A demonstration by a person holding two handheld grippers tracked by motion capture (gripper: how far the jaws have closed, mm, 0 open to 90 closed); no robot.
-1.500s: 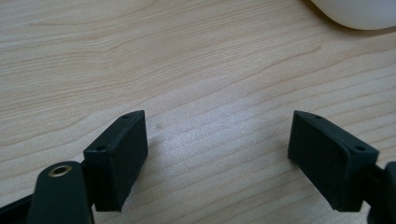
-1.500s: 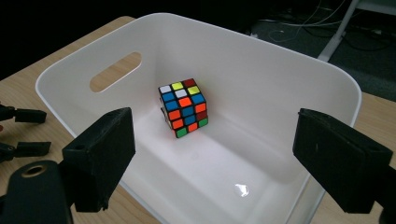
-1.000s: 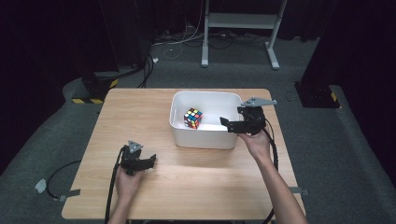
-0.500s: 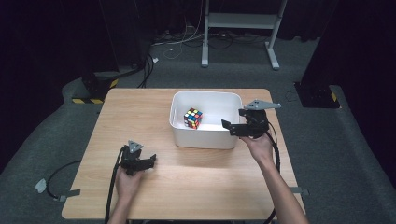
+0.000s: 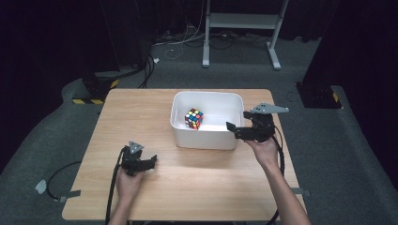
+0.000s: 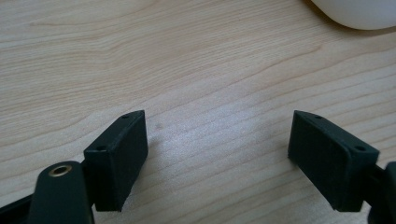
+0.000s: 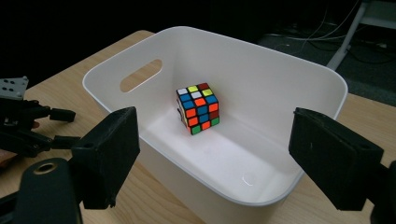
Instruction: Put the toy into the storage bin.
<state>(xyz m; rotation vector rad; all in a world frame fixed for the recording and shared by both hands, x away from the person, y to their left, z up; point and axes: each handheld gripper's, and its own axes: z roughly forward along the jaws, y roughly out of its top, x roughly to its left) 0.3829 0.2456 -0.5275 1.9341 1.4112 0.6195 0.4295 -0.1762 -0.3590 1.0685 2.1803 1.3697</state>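
Observation:
A multicoloured puzzle cube (image 5: 194, 118) (image 7: 198, 108) lies on the floor of a white plastic bin (image 5: 207, 140) (image 7: 261, 60) at the back middle of the wooden table (image 5: 141, 117). My right gripper (image 5: 234, 127) (image 7: 215, 158) hovers at the bin's right end, open and empty, jaws pointing over the rim toward the cube. Low over bare wood at the front left, my left gripper (image 5: 151, 161) (image 6: 217, 149) is open with nothing between its jaws. It appears at far left as the left gripper (image 7: 28, 123) in the right gripper view.
The bin has a slot handle (image 7: 140, 74) in its far end wall. Its corner (image 6: 359, 11) shows at the top right of the left gripper view. Beyond the table are dark carpet, cables (image 5: 183, 40) and a metal stand (image 5: 244, 21).
My right gripper has drawn back to the right, from above the bin's inside to its right rim. The left gripper has stayed put.

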